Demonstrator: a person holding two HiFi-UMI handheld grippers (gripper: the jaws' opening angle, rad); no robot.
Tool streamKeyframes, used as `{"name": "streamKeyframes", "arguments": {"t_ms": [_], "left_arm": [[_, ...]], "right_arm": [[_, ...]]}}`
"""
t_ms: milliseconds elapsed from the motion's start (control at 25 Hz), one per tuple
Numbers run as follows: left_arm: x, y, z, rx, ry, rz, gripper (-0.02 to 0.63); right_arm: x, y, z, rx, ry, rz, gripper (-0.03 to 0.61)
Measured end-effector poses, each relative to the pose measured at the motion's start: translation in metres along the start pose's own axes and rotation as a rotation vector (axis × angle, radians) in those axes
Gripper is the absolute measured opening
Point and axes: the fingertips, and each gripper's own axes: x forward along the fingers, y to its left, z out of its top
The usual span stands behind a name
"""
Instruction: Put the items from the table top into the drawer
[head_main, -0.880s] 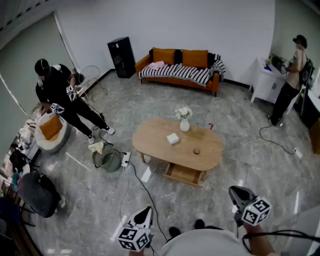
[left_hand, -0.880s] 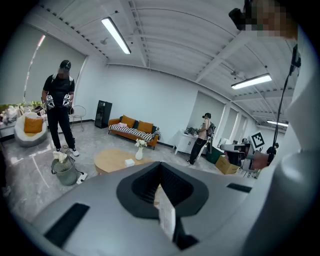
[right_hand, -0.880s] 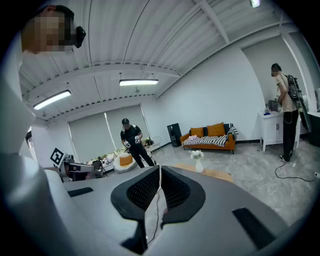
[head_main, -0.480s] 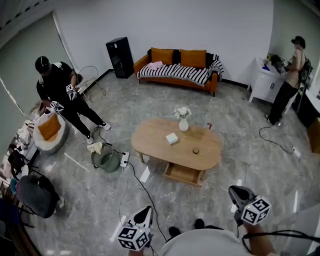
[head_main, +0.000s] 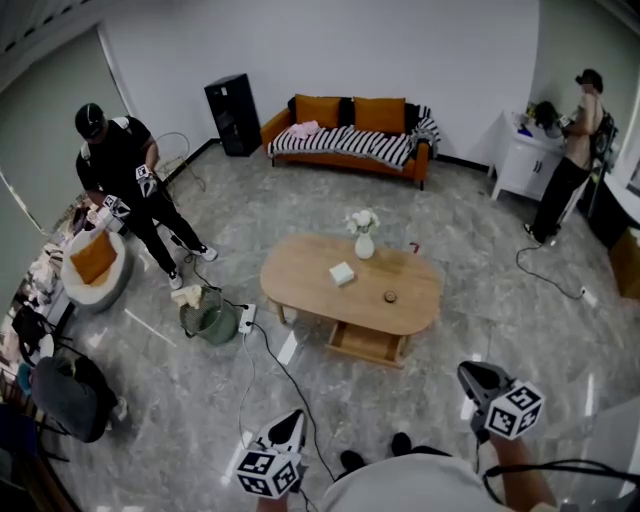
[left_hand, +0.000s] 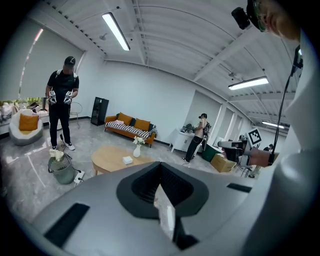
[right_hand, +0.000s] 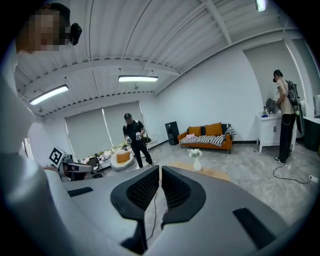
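An oval wooden coffee table (head_main: 310, 275) stands mid-room, well ahead of both grippers. On it are a white vase of flowers (head_main: 364, 243), a small white box (head_main: 342, 274) and a small dark round item (head_main: 391, 297); a small red thing (head_main: 412, 247) shows at its far edge. Under the top, an open drawer (head_main: 366, 346) faces me. My left gripper (head_main: 291, 420) and right gripper (head_main: 468, 372) hover low in the head view, both shut and empty. The left gripper view shows the left gripper (left_hand: 160, 165) aimed toward the table (left_hand: 112, 157). In the right gripper view the right gripper (right_hand: 160, 168) has the vase (right_hand: 197, 162) beyond it.
A green bin (head_main: 210, 322) and a power strip (head_main: 250, 318) with a trailing cable lie left of the table. A person in black (head_main: 125, 170) stands at the left, another person (head_main: 570, 170) by a white cabinet at the right. An orange sofa (head_main: 350, 135) lines the far wall.
The view has drifted slightly, shifting the room a little left. The person in black has straightened up. Both grippers stay shut in about the same places.
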Motion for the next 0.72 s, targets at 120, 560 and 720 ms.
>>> {"name": "streamKeyframes", "arguments": {"t_ms": [120,560,720], "left_arm": [[-0.004,0.004,0.001,0.008,0.0,-0.017,0.002],[-0.026,0.016,-0.008,-0.002,0.007,-0.106,0.002],[-0.029,0.025,-0.01,-0.002,0.01,-0.105,0.002]], "right_arm": [[0.0,0.01,-0.006,0.001,0.012,-0.002,0.041],[0.003,0.055,-0.038,0.026,0.053,-0.017,0.043],[0.003,0.059,-0.047,0.04,0.058,-0.027,0.041]]}}
